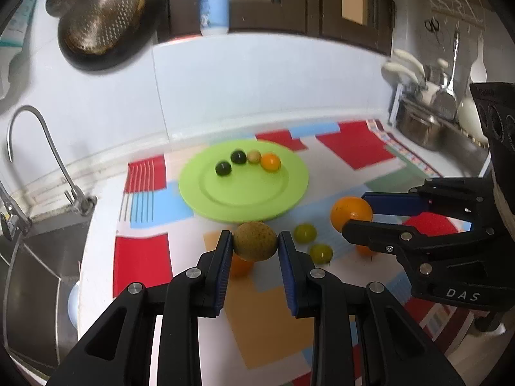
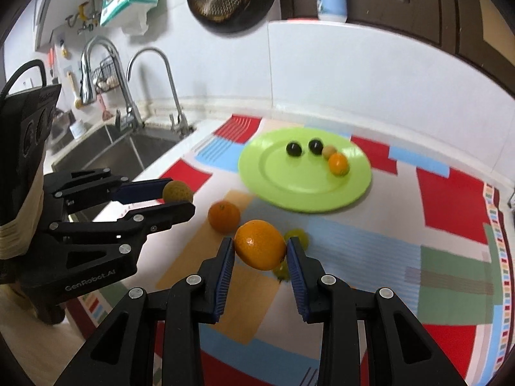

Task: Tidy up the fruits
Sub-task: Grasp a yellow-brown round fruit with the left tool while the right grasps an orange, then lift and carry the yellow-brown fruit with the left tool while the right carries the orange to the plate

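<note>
My left gripper (image 1: 256, 241) is shut on a brown speckled fruit (image 1: 255, 240) and holds it above the mat; it also shows in the right wrist view (image 2: 177, 192). My right gripper (image 2: 260, 249) is shut on a large orange (image 2: 260, 248), seen from the left wrist view too (image 1: 351, 213). A green plate (image 1: 225, 199) holds two dark round fruits (image 1: 223, 168), a small tan fruit (image 1: 253, 156) and a small orange (image 1: 270, 161). Two small green fruits (image 1: 305, 233) and another orange (image 2: 223, 216) lie on the patterned mat.
A steel sink (image 2: 106, 148) with faucets (image 2: 167, 74) lies to the left of the mat. A dark pan (image 1: 106, 16) hangs on the wall and a white bottle (image 1: 214, 0) stands on the ledge. A pot and utensils (image 1: 425, 119) stand at far right.
</note>
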Demonstrator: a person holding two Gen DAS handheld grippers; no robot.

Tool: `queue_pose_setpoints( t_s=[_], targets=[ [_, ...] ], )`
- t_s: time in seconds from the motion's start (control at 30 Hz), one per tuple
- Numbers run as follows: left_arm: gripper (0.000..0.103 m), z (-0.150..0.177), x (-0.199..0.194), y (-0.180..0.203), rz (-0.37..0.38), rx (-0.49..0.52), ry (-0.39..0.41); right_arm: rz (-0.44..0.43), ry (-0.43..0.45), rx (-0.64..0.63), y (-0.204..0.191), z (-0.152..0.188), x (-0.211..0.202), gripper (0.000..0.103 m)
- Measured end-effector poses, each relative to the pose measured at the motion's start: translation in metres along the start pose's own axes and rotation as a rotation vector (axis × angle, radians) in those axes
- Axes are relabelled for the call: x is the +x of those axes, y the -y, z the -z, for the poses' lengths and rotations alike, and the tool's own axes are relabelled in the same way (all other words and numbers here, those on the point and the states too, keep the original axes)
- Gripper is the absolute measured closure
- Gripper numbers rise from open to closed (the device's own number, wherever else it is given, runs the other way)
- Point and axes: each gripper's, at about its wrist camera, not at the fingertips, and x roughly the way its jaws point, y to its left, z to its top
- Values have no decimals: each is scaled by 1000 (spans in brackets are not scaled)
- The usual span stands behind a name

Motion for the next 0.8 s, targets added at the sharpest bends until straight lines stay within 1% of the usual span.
queue_pose_setpoints(
  t_s=[0.2,0.4,0.63,0.8],
  targets=[
    [74,-18,-4,-5,-21,-24,38,9,79,31,6,-20,-9,68],
    [74,-35,-4,-5,-40,-8,81,30,141,40,12,-39,-14,68],
    [74,-55,5,-10,-49,3,106,35,173,53,21,-58,-11,68],
    [74,-67,16,-15,-67,12,108,53,182,49,28,-69,-4,68]
  ],
)
